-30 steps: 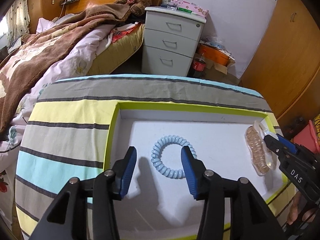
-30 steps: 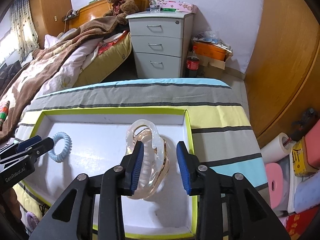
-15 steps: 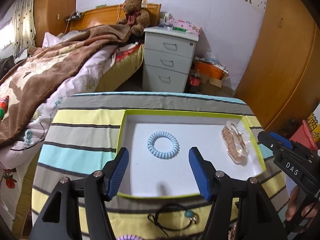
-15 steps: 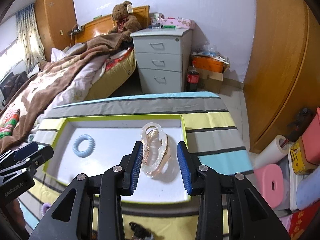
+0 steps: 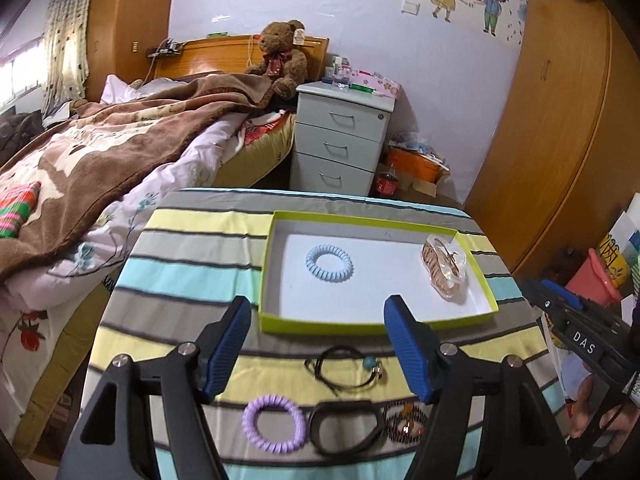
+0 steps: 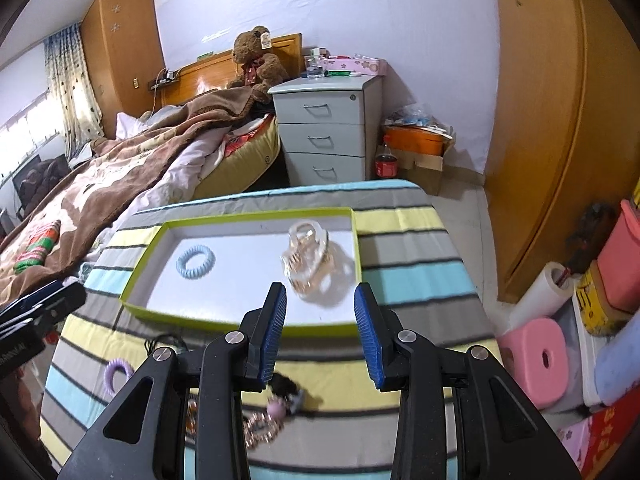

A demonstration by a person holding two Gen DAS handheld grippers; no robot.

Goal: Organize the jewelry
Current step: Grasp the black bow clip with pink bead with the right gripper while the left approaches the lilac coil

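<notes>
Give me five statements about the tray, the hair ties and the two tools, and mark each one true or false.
1. The blue hair tie lies inside the tray. True.
2. The purple hair tie is in the tray too. False: it lies on the striped cloth, nearer the camera than the tray.
3. The clear hair clip lies in the tray. True.
4. The right tool grips the clip. False: nothing is between its fingers.
5. The left tool holds the blue hair tie. False: it is empty, its jaws opening.
</notes>
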